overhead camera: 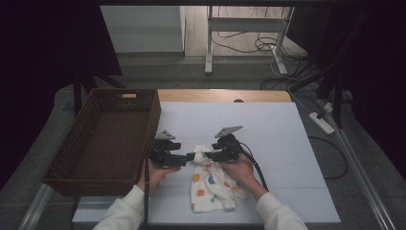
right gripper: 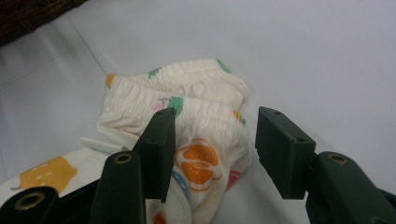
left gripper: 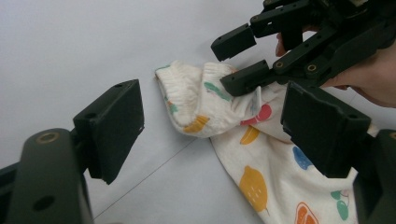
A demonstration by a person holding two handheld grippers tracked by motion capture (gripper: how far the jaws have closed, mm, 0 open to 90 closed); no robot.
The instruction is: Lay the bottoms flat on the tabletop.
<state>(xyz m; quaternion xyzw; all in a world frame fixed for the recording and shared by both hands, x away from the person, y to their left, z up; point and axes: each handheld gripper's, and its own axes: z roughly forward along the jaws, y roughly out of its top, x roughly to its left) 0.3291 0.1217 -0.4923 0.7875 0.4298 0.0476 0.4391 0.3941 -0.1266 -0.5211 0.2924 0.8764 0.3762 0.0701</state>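
Observation:
A small white garment (overhead camera: 210, 184) with a colourful fruit print lies on the white table cover (overhead camera: 268, 134), its ribbed waistband (left gripper: 196, 93) bunched at the far end. My left gripper (overhead camera: 190, 156) comes at that bunched end from the left. Its jaws stand wide open (left gripper: 217, 109) with the waistband ahead of them and nothing gripped. My right gripper (overhead camera: 207, 155) faces it from the right, also open (right gripper: 217, 123). The folded cloth (right gripper: 201, 98) lies between and just beyond its jaws. In the left gripper view the right gripper (left gripper: 236, 60) rests its lower jaw on the cloth.
A brown wicker basket (overhead camera: 81, 134), empty, stands along the table's left side. The wooden table edge (overhead camera: 225, 95) shows at the back. Beyond it are a desk frame, cables and a power strip (overhead camera: 321, 122) on the floor.

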